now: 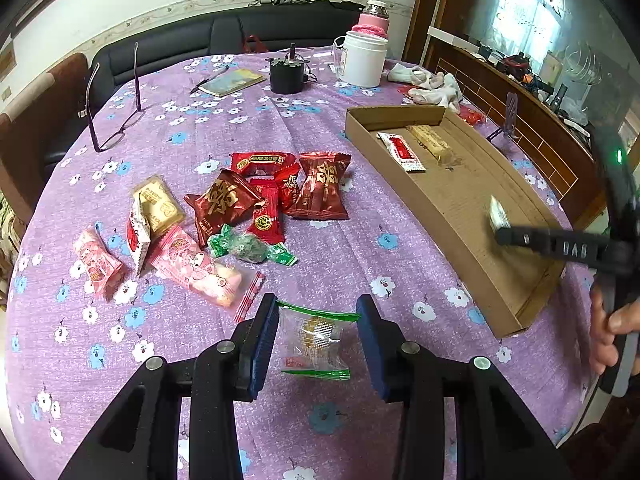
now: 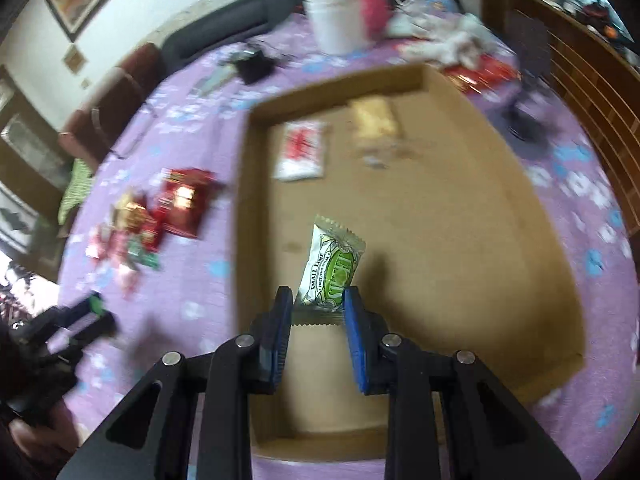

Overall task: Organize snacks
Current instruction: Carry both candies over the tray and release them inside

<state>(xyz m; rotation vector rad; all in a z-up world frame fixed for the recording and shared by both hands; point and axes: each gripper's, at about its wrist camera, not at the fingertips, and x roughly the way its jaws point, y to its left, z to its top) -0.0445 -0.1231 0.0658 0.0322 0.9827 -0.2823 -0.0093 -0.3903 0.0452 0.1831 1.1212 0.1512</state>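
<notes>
The left claw (image 1: 316, 340) stands wide, its blue pads on either side of a clear green-edged packet (image 1: 314, 344) but apart from it on both sides. The packet's long axis runs from 12 to 6 o'clock, straight down the gap. It appears to lie on the surface (image 1: 360, 252), though whether it is lifted cannot be told. From this claw the main pile of red snacks (image 1: 276, 196) lies at 11 o'clock, and the cardboard tray (image 1: 452, 236) lies at 2 o'clock.

The right claw (image 2: 318, 312) is narrow, pinching the crimped end of a lime-green sachet (image 2: 332, 268), which sticks out towards 12 o'clock over the tray floor (image 2: 440, 240). Two snacks lie at the tray's far end: a white-and-red packet (image 2: 300, 150) at 12 o'clock and a yellow bar (image 2: 376, 118) at 1 o'clock. The right claw is the nearer to the tray, so letting go there looks like the next move, while the left claw likely has only to close.
</notes>
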